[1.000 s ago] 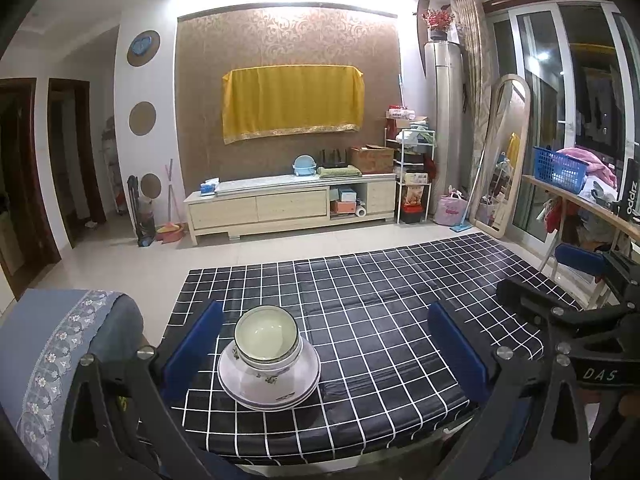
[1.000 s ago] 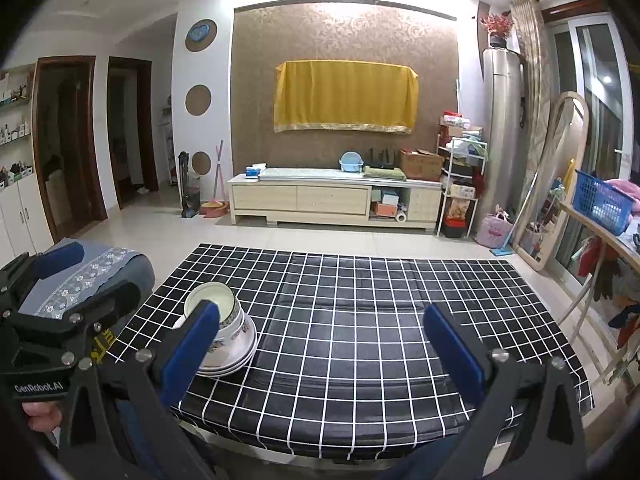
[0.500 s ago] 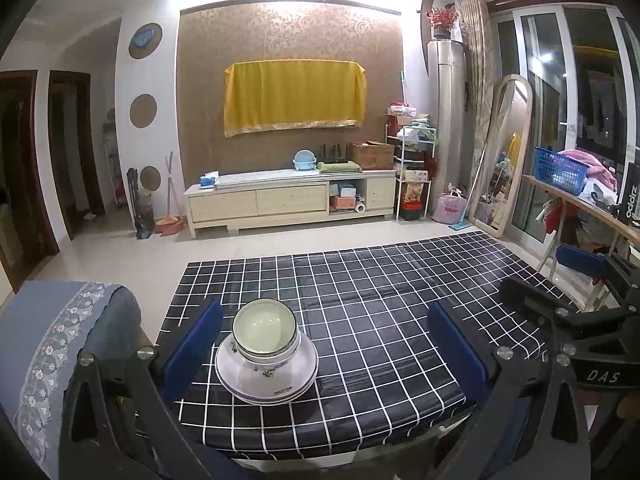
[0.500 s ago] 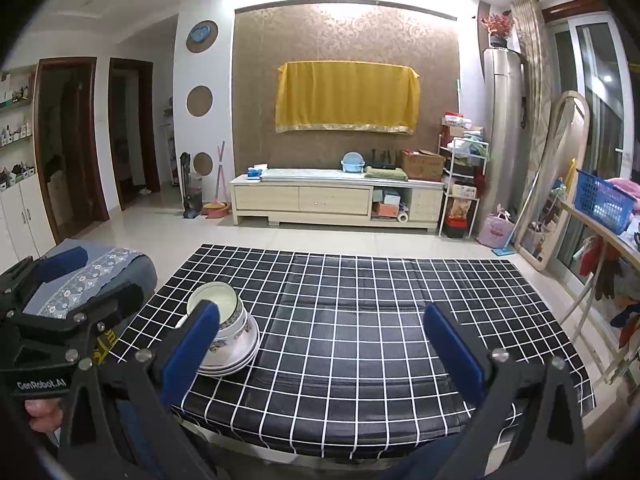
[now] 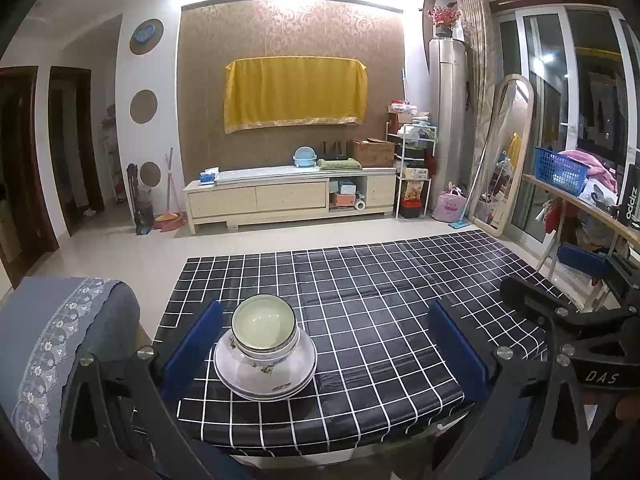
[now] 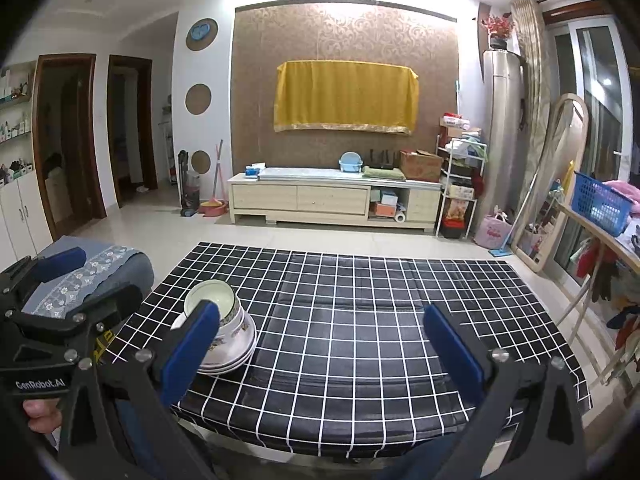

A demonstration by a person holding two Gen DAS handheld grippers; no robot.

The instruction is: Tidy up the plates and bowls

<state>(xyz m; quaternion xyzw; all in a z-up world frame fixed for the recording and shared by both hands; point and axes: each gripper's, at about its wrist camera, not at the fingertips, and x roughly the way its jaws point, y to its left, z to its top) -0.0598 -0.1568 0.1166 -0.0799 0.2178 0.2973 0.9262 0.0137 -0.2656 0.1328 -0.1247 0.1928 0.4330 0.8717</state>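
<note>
A stack of dishes stands near the left front corner of the table: a pale green-rimmed bowl [image 5: 262, 322] nested on other bowls, on white flowered plates [image 5: 280, 380]. My left gripper [image 5: 324, 346] hovers open just in front of the stack, its left blue pad beside the bowls and apart from them. In the right wrist view the bowl [image 6: 212, 298] and plates [image 6: 236, 354] sit at the left, partly hidden behind the left pad. My right gripper [image 6: 322, 346] is open over the table's front edge with nothing between its fingers.
The table carries a black cloth with a white grid [image 5: 380, 300]. A chair back with a grey-blue embroidered cover [image 5: 60, 340] stands at the table's left. Beyond are tiled floor, a low TV cabinet [image 5: 288, 196], and a cluttered shelf with a blue basket [image 6: 600, 204] at right.
The left wrist view has drifted slightly, so the table sits a little higher in frame. The stack has not moved and both grippers stay open.
</note>
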